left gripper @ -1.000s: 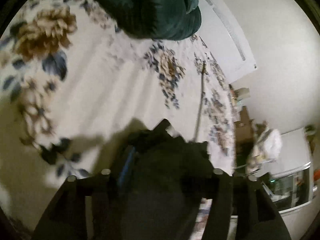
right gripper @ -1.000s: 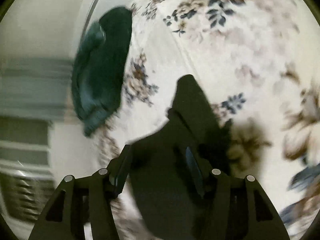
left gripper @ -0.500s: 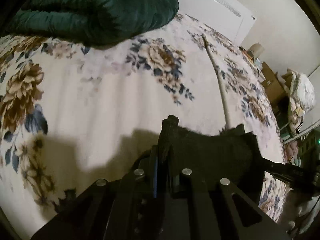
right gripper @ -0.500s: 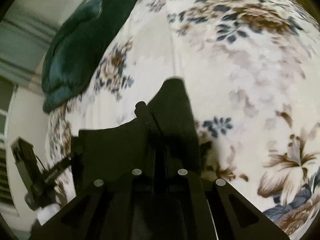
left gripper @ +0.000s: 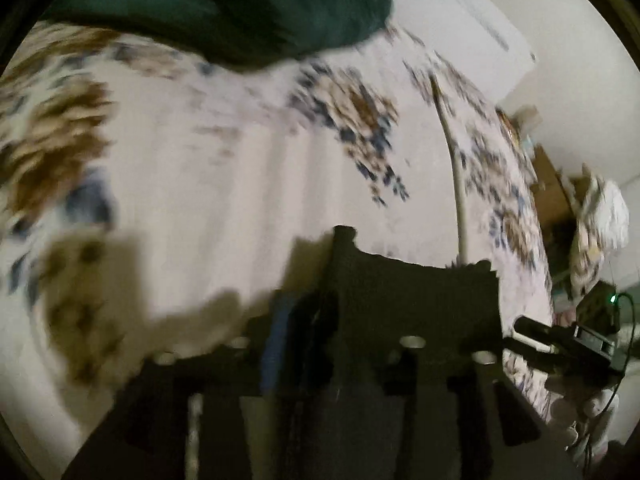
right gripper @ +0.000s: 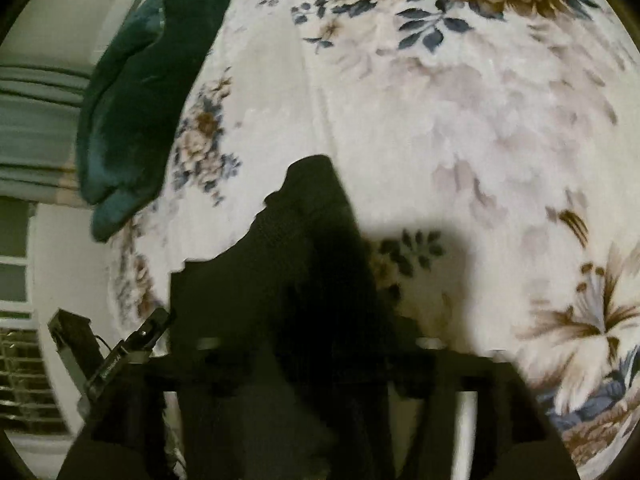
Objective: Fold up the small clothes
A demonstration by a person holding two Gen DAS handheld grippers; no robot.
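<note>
A small black garment (left gripper: 416,296) lies on the floral bedspread (left gripper: 224,184), stretched between my two grippers. In the left wrist view my left gripper (left gripper: 340,344) is at the garment's left end. Its jaws are opening, with the cloth still between them and a blue pad (left gripper: 276,340) showing. In the right wrist view the same garment (right gripper: 308,248) rises to a point ahead of my right gripper (right gripper: 320,344), whose jaws are also opening around the cloth. Each view shows the other gripper at the garment's far end: right gripper (left gripper: 560,340), left gripper (right gripper: 120,352).
A dark green folded blanket (left gripper: 224,4) (right gripper: 136,96) lies at the far end of the bed. A pale cord (left gripper: 460,184) runs across the bedspread. Past the bed's edge stand boxes and a white bag (left gripper: 604,216), and a window with curtains (right gripper: 36,120).
Both grippers were shut on the black garment half a second ago, and now their jaws stand apart. Both hands have shifted slightly, and the garment stays stretched out on the bedspread.
</note>
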